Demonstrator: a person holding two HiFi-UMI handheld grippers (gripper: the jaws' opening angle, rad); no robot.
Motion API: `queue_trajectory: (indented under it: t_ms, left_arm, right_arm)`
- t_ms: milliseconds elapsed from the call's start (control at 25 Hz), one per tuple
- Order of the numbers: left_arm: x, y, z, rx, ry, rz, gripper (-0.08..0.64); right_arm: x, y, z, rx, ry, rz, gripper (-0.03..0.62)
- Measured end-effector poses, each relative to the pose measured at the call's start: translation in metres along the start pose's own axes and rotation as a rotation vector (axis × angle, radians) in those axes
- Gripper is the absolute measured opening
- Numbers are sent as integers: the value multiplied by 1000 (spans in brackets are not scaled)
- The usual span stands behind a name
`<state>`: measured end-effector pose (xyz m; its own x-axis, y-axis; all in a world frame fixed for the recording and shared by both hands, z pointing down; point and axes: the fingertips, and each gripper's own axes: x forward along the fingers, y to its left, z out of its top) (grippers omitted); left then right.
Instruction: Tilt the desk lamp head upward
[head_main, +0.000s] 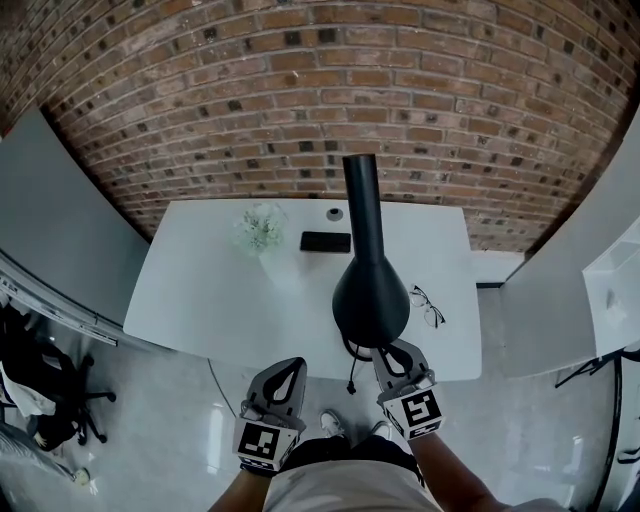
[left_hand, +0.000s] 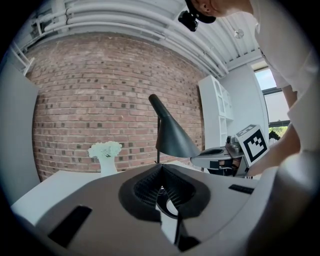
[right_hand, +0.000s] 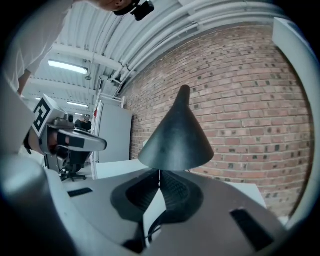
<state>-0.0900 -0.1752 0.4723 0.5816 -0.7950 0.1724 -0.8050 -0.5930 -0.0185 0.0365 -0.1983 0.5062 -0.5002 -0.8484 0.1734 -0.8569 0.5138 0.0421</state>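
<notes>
Black conical metal desk lamp head (head_main: 370, 295) faces down; right gripper (head_main: 390, 352), jaws together, empty, sits beside its rim, likely to nudge it upward; left gripper (head_main: 295, 365) likewise closed.

Left gripper: a light-grey moulded plastic left gripper (head_main: 292, 367) is shown, its shell tapering to two jaws.
Right gripper: the light-grey moulded plastic right gripper (head_main: 391, 353) is built to the same shape.
Jaw lining: black ribbed rubber pads (left_hand: 145, 187) are fitted inside the jaws.
Shell detail: black rectangular slots (right_hand: 250, 227) are sunk into the upper faces.
Left marking: a white cube with a black square marker (head_main: 262, 443) is carried at the rear.
Right marking: a matching white marker cube (head_main: 420, 410) is fitted.
Upper clothing: a white short-sleeved shirt (head_main: 350, 490) is worn.
Lower clothing: dark trousers (head_main: 340, 452) and white shoes (head_main: 330, 422) are seen.
Head: a small black camera (left_hand: 192, 17) is worn.
</notes>
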Motion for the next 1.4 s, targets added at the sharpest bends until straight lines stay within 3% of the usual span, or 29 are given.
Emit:
queue_trajectory:
  t_ms: [640, 1400]
  left_arm:
    - [-9, 27, -27, -15, 64, 6, 8]
    - [-15, 27, -34, -37, 62, -7, 8]
  right_arm:
    - [24, -15, 6, -23, -72, -116, 17]
    - [21, -14, 13, -30, -75, -143, 17]
